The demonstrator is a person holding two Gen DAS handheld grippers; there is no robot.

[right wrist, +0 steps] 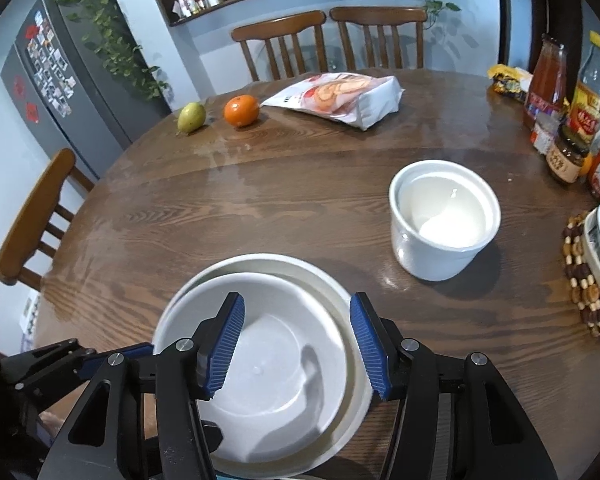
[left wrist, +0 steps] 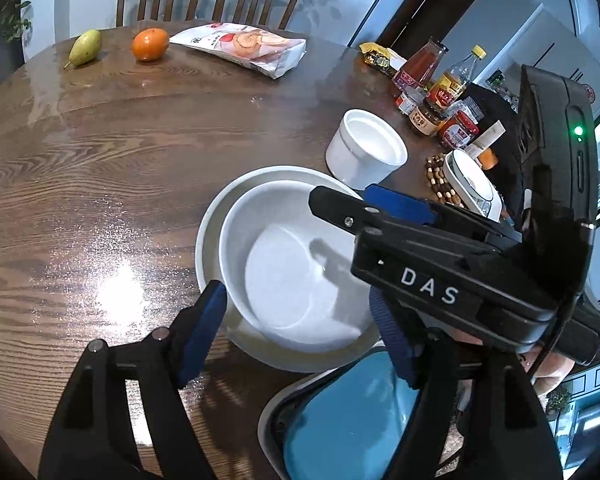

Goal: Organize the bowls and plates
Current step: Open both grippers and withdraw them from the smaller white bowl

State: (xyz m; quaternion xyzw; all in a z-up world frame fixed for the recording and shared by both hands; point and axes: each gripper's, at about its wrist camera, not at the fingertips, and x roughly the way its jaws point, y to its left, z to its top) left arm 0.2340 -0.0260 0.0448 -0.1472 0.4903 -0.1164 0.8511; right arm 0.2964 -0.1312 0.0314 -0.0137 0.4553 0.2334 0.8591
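I am looking down at a round wooden table (right wrist: 260,208) where a white bowl (right wrist: 276,364) is sitting nested inside a wider white bowl (right wrist: 332,280), both near my edge of the table. My left gripper (left wrist: 300,332) is standing with its jaws apart on either side of the nested pair; its blue pads (left wrist: 204,332) are not pressing on either rim, so it is holding nothing. My right gripper (right wrist: 296,350) is hovering over the inner bowl with its jaws partly open; the ribbed blue pads (right wrist: 224,348) are showing clear of the bowl and gripping nothing. In the left wrist view the right gripper is crossing in front of the bowls from the right. A tall white pot (right wrist: 444,220) is standing well apart to the right, empty. Below the bowls a blue plate (left wrist: 348,412) is lying at the table's near edge. Farther off I am seeing a pear (right wrist: 191,117), an orange (right wrist: 241,110), a snack bag (right wrist: 340,96) and a cluster of sauce bottles (right wrist: 568,120)
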